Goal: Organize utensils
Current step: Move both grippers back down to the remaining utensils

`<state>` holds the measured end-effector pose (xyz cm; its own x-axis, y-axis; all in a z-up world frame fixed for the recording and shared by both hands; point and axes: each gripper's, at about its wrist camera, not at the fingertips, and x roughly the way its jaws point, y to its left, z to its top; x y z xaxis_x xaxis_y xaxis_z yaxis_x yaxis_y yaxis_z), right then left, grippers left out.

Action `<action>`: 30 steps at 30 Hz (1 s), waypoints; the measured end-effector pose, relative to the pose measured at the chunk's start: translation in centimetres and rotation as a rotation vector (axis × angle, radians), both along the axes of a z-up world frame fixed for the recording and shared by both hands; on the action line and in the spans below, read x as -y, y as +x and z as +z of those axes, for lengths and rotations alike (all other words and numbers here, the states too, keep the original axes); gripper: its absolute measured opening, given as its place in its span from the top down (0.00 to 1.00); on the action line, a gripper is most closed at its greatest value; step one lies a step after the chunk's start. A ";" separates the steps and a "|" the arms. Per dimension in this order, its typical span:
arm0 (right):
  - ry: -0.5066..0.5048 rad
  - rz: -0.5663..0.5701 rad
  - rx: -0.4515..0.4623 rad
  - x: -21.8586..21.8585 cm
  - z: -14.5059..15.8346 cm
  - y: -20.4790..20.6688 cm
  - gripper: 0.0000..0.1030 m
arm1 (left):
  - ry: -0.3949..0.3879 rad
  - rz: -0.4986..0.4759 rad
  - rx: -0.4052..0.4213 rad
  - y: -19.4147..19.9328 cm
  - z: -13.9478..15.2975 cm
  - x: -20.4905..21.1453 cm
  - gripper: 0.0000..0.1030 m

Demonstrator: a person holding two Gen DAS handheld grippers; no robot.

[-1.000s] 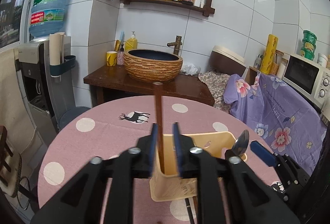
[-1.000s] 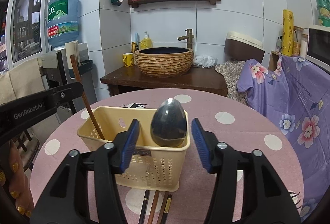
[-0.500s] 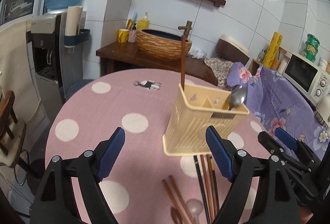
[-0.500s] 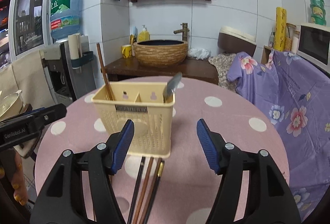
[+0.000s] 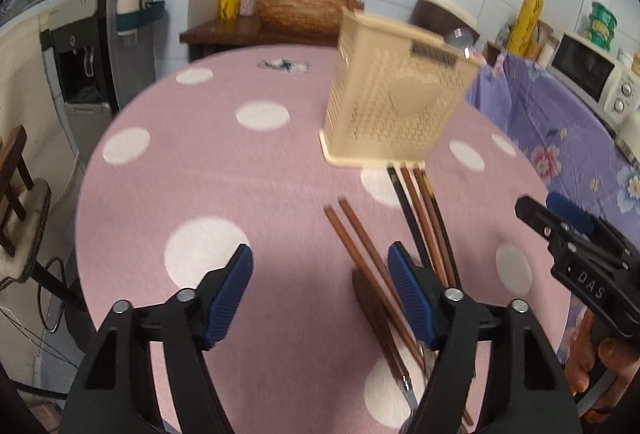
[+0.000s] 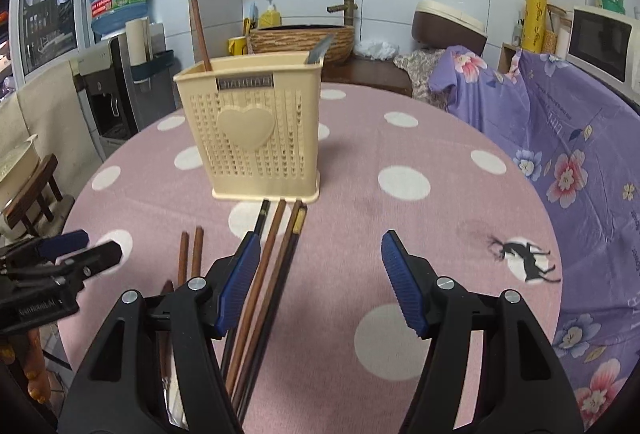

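Both grippers have drawn back from the cream utensil caddy (image 6: 256,130) and sunk toward the pink polka-dot tabletop (image 6: 400,138). Left gripper (image 5: 320,290): jaws, just narrowed somewhat, stand open and empty over two brown chopsticks (image 5: 360,246). Right gripper (image 6: 316,278): jaws open and empty, its left pad over a bundle of dark and brown chopsticks (image 6: 276,254) lying just before the caddy. Only the right view shows the caddy's contents clearly: one upright chopstick (image 6: 200,34) at left, a spoon (image 6: 320,48) at right. The left view is motion-blurred.
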<state>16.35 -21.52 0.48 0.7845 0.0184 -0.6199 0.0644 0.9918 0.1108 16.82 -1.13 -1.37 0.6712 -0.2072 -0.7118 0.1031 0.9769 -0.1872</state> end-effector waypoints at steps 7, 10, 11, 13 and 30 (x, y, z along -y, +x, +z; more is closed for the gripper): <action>0.022 -0.021 -0.052 0.3 -2.1 -0.7 0.38 | 0.005 -0.051 -0.098 -0.5 -2.3 1.7 0.52; 0.032 -0.026 -0.061 0.4 -2.3 -0.8 0.38 | 0.014 -0.059 -0.121 -0.5 -2.7 2.2 0.60; 0.029 -0.028 -0.060 0.4 -2.3 -0.9 0.38 | 0.019 -0.060 -0.128 -0.4 -2.9 2.5 0.62; 0.028 -0.023 -0.061 0.3 -2.3 -0.8 0.38 | 0.029 -0.067 -0.137 -0.4 -3.3 3.0 0.66; 0.070 0.014 -0.189 -0.9 -4.1 2.4 0.48 | 0.032 -0.058 -0.146 1.4 -3.6 2.8 0.85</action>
<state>18.76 -20.57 -3.62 0.6539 0.0768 -0.7527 0.0768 0.9830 0.1670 18.21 -3.95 -5.00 0.5480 -0.2186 -0.8074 0.1335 0.9757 -0.1735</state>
